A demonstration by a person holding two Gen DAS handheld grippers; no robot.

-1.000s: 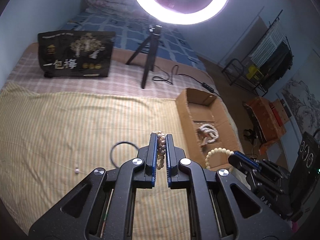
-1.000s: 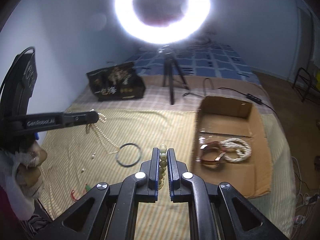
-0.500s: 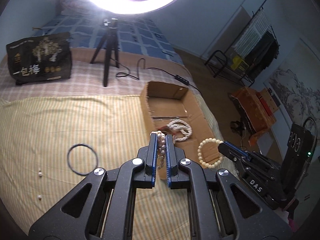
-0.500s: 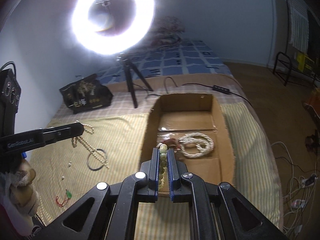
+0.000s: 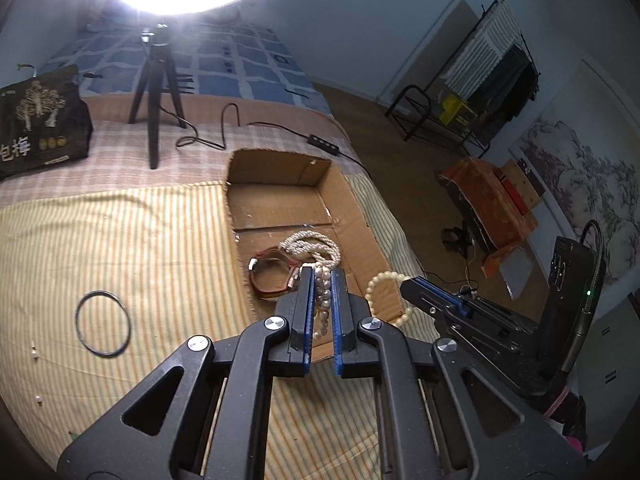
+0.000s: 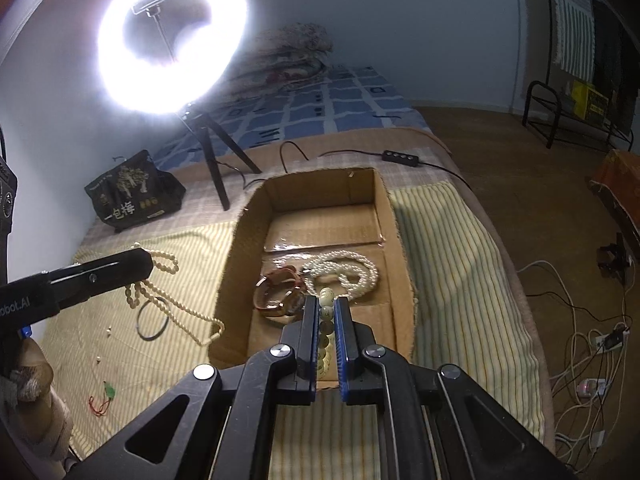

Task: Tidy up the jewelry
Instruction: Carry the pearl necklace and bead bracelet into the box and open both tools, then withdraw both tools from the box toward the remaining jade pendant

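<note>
The left gripper (image 5: 323,280) has its fingers pressed tight on a string of small pale beads (image 5: 322,304), which shows in the right wrist view as a long necklace (image 6: 172,300) trailing down onto the striped cloth (image 5: 152,240). The right gripper (image 6: 325,304) pinches a bracelet of larger cream beads (image 6: 326,300); in the left wrist view that bracelet (image 5: 384,284) hangs as a loop off the tips at about three o'clock of the left gripper.

Both pairs of tips point at the near end of an open cardboard box (image 6: 400,248). Inside it, just beyond the tips, lie a coiled white pearl necklace (image 6: 348,272) and, touching it at its nine o'clock, a reddish-brown bangle (image 6: 276,296).

Out on the cloth, at nine o'clock from the box, a thin black ring (image 5: 103,323) lies flat, with a few loose white beads (image 5: 35,354) nearby and a small green charm on red cord (image 6: 105,396).

At twelve o'clock a ring light (image 6: 172,36) glares on its tripod (image 5: 154,92), with a black printed bag (image 5: 40,120) beside it.
</note>
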